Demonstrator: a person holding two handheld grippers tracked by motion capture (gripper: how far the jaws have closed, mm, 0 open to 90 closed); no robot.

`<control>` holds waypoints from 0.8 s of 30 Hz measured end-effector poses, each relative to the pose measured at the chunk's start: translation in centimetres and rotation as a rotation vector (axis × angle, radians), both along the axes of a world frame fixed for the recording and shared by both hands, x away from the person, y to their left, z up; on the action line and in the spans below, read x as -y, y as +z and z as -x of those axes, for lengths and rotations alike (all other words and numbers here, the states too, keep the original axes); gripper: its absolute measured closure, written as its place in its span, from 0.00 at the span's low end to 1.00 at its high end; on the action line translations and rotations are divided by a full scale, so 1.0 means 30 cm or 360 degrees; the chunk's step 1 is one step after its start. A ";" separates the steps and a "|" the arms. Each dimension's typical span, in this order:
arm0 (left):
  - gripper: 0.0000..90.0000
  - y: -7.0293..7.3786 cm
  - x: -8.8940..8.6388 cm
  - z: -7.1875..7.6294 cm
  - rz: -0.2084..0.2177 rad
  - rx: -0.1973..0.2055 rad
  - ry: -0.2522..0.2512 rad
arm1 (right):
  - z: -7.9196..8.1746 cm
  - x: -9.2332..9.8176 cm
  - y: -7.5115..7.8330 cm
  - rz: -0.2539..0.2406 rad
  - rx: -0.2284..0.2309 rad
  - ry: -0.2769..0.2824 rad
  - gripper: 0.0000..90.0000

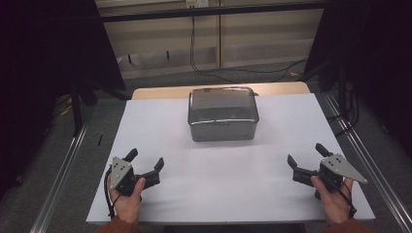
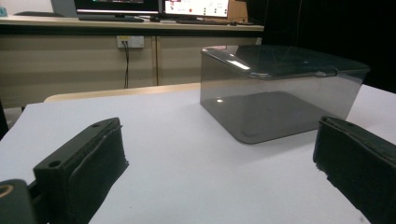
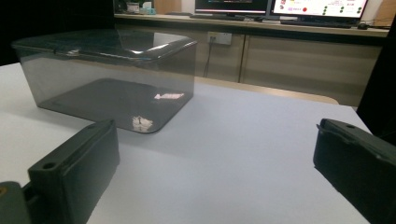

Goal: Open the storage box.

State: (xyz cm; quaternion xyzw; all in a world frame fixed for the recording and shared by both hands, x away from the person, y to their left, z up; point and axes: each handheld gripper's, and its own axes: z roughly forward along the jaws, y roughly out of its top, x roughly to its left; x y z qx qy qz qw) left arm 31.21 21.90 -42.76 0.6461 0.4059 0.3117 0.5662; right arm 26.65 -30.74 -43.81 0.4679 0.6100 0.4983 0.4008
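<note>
You are sitting at the start of the job: both hands are resting low on the near part of the white table sheet (image 1: 223, 194), and nothing is being touched yet. Your left gripper (image 1: 145, 160) is standing with its jaws spread wide and empty, and your right gripper (image 1: 305, 154) is doing the same, nothing between its pads. The thing you are working toward, the smoky transparent plastic box with its lid on (image 1: 222, 113), is sitting toward the far middle of the sheet, well apart from both grippers; in the left gripper view the box (image 2: 280, 88) is lying ahead and to the right, in the right gripper view (image 3: 112, 74) ahead and to the left. By my reading, the next move is calling for both grippers to travel forward and inward, one to each short side of the box, staying spread until they bracket the lid edge or the walls. You are having plenty of bare sheet between you and the box, so the approach is open. Mind the sheet's side edges and the metal rails (image 1: 60, 174) running just beyond them, and the far edge, which is lying just behind the box.
</note>
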 end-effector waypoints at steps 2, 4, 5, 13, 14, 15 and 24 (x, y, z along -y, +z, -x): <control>0.02 0.001 0.001 -0.001 -0.0006 0.0004 0.0000 | 0.000 -0.001 0.000 -0.0004 -0.0003 0.0006 0.00; 0.02 0.002 0.002 -0.002 -0.0004 0.0001 -0.0008 | -0.002 -0.003 -0.002 -0.0013 -0.0002 0.0021 0.00; 0.02 0.002 0.002 -0.002 -0.0005 -0.0001 -0.0014 | -0.002 -0.003 -0.002 -0.0013 -0.0002 0.0021 0.00; 0.03 0.001 0.009 -0.005 0.0012 -0.0026 -0.0033 | -0.017 -0.007 -0.005 -0.0023 0.0002 0.0021 0.00; 0.03 0.002 0.010 -0.004 0.0009 -0.0025 -0.0035 | -0.020 -0.007 -0.003 -0.0027 0.0012 0.0014 0.00; 0.03 0.003 0.010 -0.003 0.0011 -0.0024 -0.0036 | -0.022 -0.010 -0.002 -0.0034 0.0017 0.0009 0.00; 0.04 0.000 0.006 -0.004 -0.0003 -0.0043 -0.0036 | -0.040 -0.048 0.001 0.0000 0.0024 0.0116 0.00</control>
